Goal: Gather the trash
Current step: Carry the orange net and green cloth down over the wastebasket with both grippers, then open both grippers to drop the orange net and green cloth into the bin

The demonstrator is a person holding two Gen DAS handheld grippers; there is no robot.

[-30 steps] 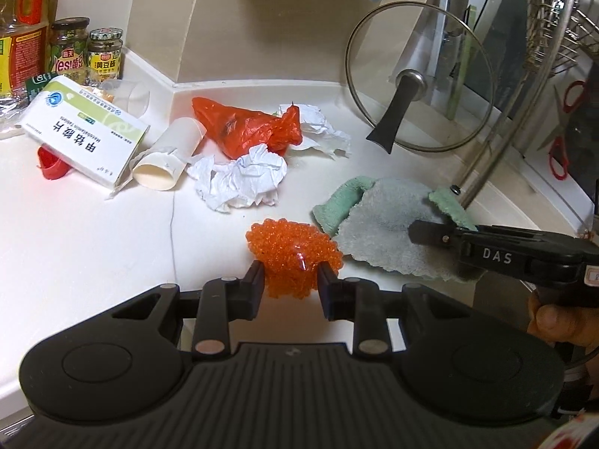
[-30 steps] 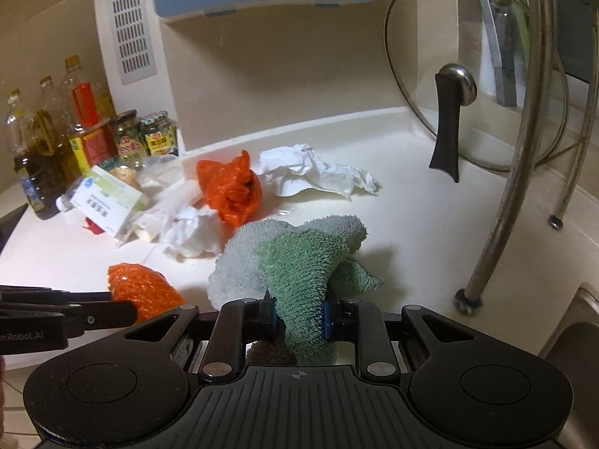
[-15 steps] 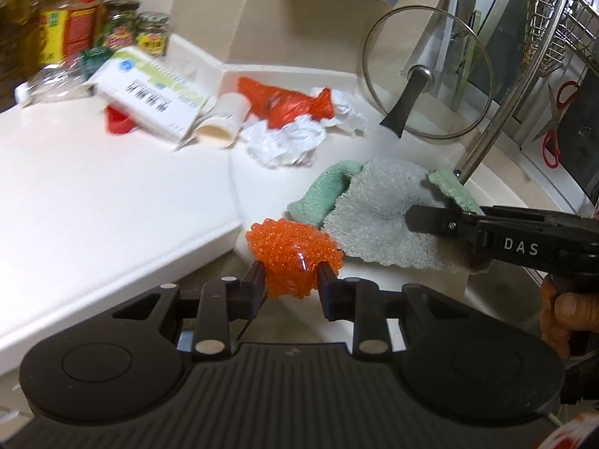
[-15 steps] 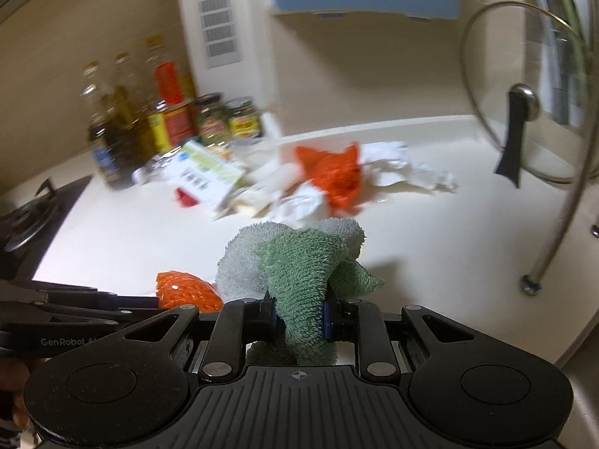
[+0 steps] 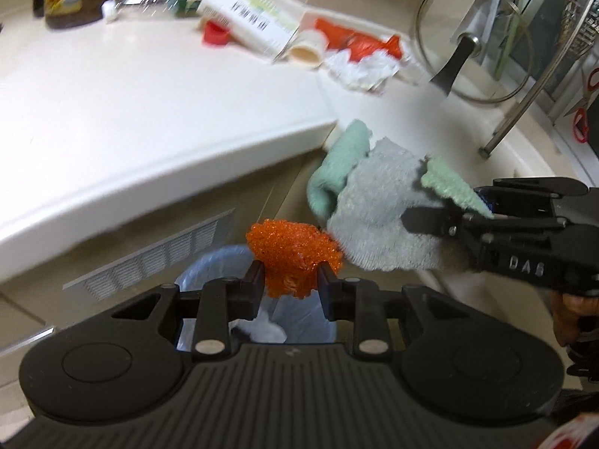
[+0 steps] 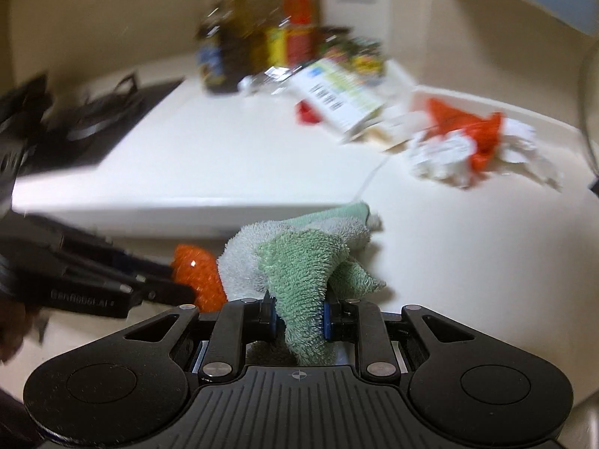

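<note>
A white kitchen counter [image 5: 123, 112] runs to a rounded front edge, with bare tiled cabinet front and a vent grille [image 5: 149, 254] below it. Past that edge, the left gripper [image 5: 290, 280] is clenched on an orange bubbly plastic wad [image 5: 292, 258], held in open air above a bin lined with a pale blue bag [image 5: 209, 265] that stands on the floor. Just beside it, the right gripper [image 6: 299, 318] is clamped on a green-and-grey cloth [image 6: 299, 258], which hangs over the counter's front edge; that gripper's side reads "DAS", the left one's is too blurred to read. The counter's near half lies bare. At its back edge lie a red plastic bag [image 5: 355, 39], crumpled white paper [image 5: 363, 67], a paper cup on its side [image 5: 307, 46] and a white carton with a barcode [image 5: 251, 18], its print unreadable. A glass lid [image 5: 471, 41] leans at the far right corner.
</note>
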